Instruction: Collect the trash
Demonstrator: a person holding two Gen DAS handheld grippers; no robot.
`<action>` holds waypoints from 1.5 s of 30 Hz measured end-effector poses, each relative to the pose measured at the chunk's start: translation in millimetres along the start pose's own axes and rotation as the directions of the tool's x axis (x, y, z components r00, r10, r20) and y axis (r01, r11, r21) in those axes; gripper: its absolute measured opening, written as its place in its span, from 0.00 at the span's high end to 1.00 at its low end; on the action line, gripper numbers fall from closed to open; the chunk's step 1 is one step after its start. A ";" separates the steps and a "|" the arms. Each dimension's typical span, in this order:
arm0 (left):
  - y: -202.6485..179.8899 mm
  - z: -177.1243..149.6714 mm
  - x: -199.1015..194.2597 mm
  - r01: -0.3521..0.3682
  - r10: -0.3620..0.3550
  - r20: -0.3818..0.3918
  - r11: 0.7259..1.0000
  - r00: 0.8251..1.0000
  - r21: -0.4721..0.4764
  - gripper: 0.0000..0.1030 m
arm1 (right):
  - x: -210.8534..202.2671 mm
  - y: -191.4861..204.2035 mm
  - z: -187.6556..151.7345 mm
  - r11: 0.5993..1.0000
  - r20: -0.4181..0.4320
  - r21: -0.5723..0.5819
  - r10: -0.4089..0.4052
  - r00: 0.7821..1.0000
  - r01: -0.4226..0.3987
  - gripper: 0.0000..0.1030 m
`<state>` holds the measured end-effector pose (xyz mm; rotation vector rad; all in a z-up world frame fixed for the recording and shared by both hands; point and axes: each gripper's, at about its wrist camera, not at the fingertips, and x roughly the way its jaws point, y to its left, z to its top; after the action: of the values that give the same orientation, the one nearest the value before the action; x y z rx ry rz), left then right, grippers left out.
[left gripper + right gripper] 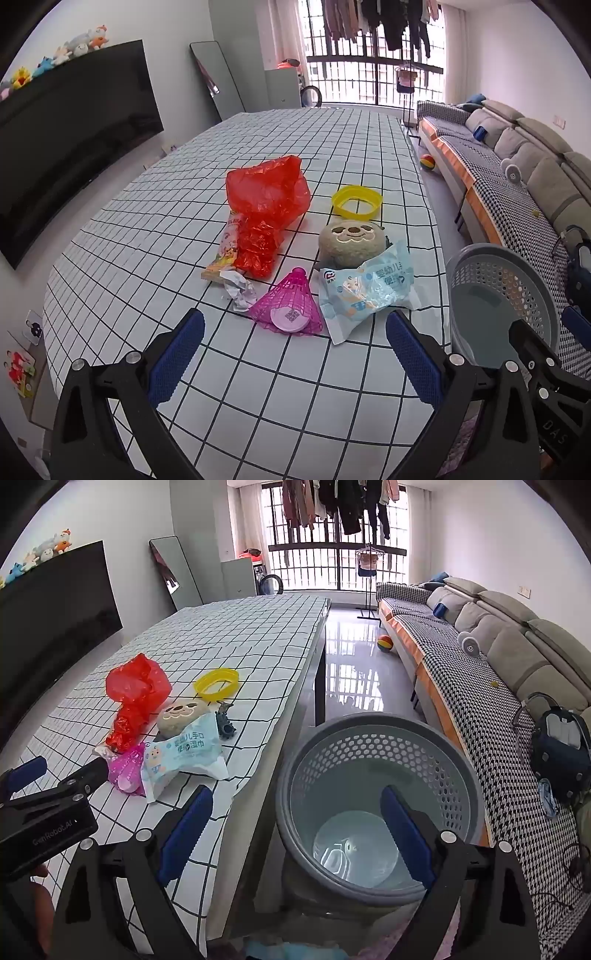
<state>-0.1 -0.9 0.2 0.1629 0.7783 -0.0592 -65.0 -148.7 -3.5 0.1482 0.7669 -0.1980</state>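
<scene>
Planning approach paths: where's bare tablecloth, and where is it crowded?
Bare: the near strip of the table between the left hand-held gripper and the pink shuttlecock; the far half beyond the red bag and yellow ring; the TV-side flank. Crowded: the mid cluster, with plush toy and wipes packet touching.

On your table (155, 229), checked cloth, you have:

- one red plastic bag (267, 195), centre
- one snack wrapper (225, 254), touching the bag's left side
- one crumpled paper ball (240, 291), toward the near edge
- one pink plastic shuttlecock (288, 306), just beside the paper
- one blue-and-white wipes packet (369, 291), toward the right edge
- one round plush toy (349, 240), partly under the packet
- one yellow ring (356, 200), behind the plush
- one small dark toy figure (225, 722), beside the plush

Off the right edge you have one grey perforated basket (369, 738).
</scene>
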 end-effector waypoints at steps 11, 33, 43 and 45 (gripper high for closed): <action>7.5 0.4 -4.7 0.024 -0.024 0.012 1.000 1.000 -0.016 0.06 | -0.9 0.4 0.0 1.000 0.002 0.002 0.003 1.000 -0.003 0.15; 5.1 2.0 -5.7 0.023 -0.023 0.013 1.000 1.000 -0.014 0.06 | 0.9 0.0 0.5 1.000 0.001 0.004 0.005 1.000 -0.005 0.15; 4.0 1.3 -5.5 0.016 -0.016 0.017 1.000 1.000 -0.009 0.06 | 1.4 1.2 0.6 1.000 0.002 0.004 0.005 1.000 -0.005 0.15; 3.9 0.9 -5.1 0.017 -0.017 0.017 1.000 1.000 -0.007 0.06 | 0.4 0.2 0.5 1.000 0.002 0.004 0.005 1.000 -0.005 0.15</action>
<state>-2.6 2.7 4.9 0.1484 0.7634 -0.0737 -64.3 -148.7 -3.4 0.1540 0.7644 -0.1949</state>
